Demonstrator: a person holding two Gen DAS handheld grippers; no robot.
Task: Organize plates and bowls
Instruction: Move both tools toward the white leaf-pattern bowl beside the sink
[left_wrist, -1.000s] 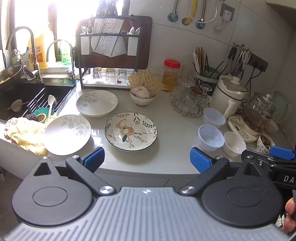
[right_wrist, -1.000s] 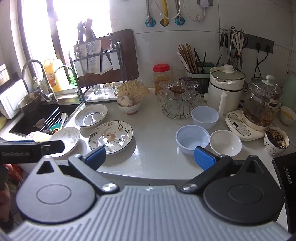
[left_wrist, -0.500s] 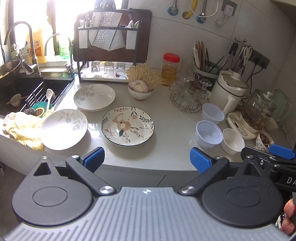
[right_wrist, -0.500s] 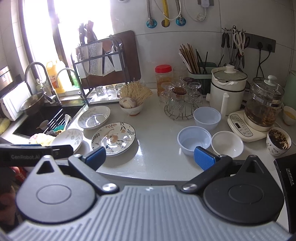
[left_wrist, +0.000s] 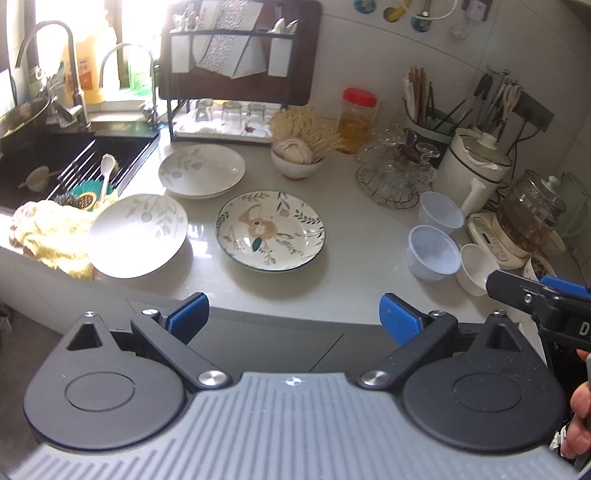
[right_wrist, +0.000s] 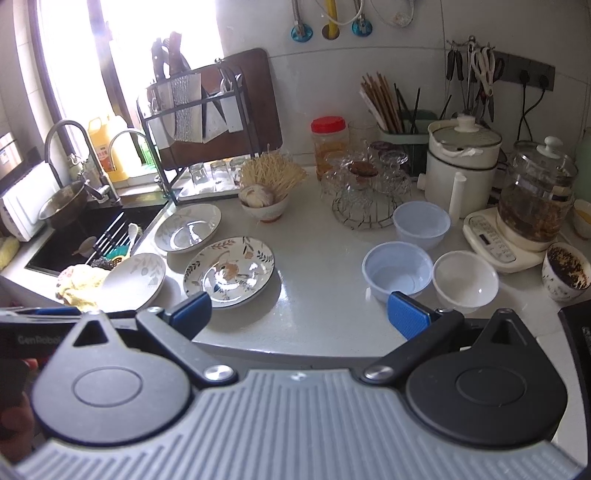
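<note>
Plates lie at left and centre of my left view: a white plate (left_wrist: 137, 235) on the counter edge (left_wrist: 332, 317), then a flowered plate (left_wrist: 270, 229) ahead of my left claw (left_wrist: 293, 314), wide open, empty. Bowls (right_wrist: 397, 272) sit right, nearer my right claw (right_wrist: 299, 312), also open.

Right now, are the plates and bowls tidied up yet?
Not yet. Nothing looks stacked: the flowered plate and two leaf-pattern plates lie apart, though the nearest leaf plate leans on a yellow cloth. Three small bowls sit side by side. The left gripper and right gripper are open, holding nothing. All sorting remains.
</note>
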